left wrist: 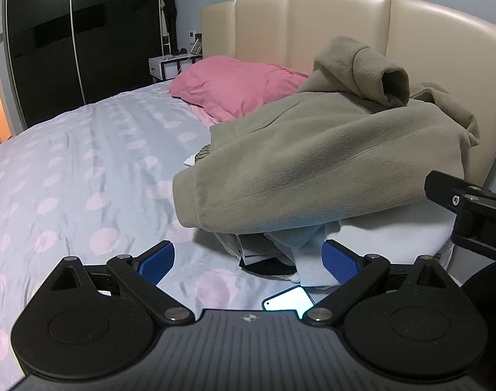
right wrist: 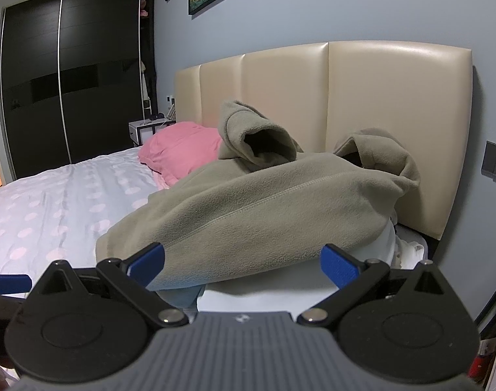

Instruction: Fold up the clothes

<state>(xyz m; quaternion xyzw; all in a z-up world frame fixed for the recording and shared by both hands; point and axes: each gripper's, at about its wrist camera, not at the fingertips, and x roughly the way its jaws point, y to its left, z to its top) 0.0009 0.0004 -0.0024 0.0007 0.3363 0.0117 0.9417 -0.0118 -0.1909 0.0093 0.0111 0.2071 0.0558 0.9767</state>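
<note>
An olive fleece hoodie (left wrist: 319, 159) lies heaped on top of a pile of clothes near the headboard, both sleeves bunched upward. Under it lie grey, white and black garments (left wrist: 280, 254). My left gripper (left wrist: 248, 264) hovers open just in front of the pile's lower edge, nothing between its blue pads (left wrist: 156, 260). In the right wrist view the hoodie (right wrist: 264, 202) fills the middle, and my right gripper (right wrist: 244, 260) stands open right at its near hem, the fleece not pinched. The right gripper's black body (left wrist: 475, 208) shows at the right edge of the left wrist view.
A lit phone (left wrist: 288, 299) lies on the polka-dot bedspread (left wrist: 85, 169) just under my left gripper. A pink pillow (left wrist: 234, 88) rests by the beige headboard (right wrist: 378, 104). A dark wardrobe (right wrist: 68, 75) and a nightstand (right wrist: 147, 130) stand beyond the bed.
</note>
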